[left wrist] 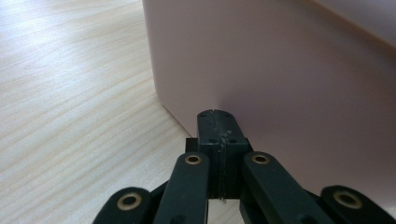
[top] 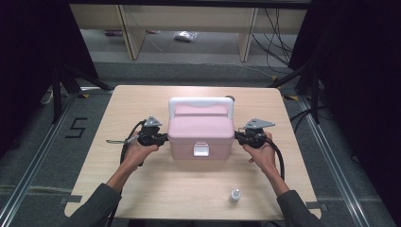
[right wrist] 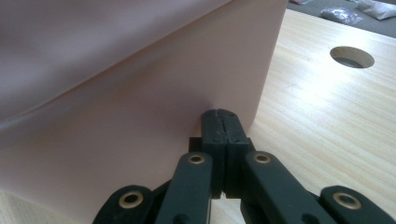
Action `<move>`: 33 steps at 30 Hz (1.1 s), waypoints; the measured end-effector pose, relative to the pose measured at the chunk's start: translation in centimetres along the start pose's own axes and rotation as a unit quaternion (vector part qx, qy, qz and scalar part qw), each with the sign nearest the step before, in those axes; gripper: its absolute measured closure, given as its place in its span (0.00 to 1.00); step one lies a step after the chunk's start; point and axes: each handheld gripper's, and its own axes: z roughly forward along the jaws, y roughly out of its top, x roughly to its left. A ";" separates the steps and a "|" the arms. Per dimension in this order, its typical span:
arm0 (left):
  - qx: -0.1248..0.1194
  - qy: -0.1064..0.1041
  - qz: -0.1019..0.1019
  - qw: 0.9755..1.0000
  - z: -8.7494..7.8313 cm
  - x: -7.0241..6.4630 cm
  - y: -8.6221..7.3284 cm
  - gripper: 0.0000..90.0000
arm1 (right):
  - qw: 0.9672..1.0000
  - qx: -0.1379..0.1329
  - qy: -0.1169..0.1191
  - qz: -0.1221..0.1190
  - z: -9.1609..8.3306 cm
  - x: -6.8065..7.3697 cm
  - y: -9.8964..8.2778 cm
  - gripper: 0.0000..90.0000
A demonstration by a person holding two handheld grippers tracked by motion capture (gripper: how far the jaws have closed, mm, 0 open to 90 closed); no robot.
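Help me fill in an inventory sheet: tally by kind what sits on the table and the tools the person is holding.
Pink box with white handle and latch: 1
Small white bottle: 1
Handheld grippers: 2, the left gripper and the right gripper, both shut, one at each side wall of the box
Total: 4
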 end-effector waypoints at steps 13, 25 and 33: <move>0.024 0.010 0.001 1.000 -0.6 0.3 -0.4 0.82 | 1.000 0.019 0.000 0.023 -0.8 -0.5 -0.2 0.79; 0.029 0.010 -0.006 1.000 -1.7 0.9 -0.9 0.67 | 1.000 0.029 -0.010 0.000 -5.4 -0.4 -1.8 0.66; 0.051 0.004 -0.008 0.999 -3.2 1.8 0.0 0.50 | 0.999 0.040 -0.004 0.007 -6.3 0.3 -2.9 0.57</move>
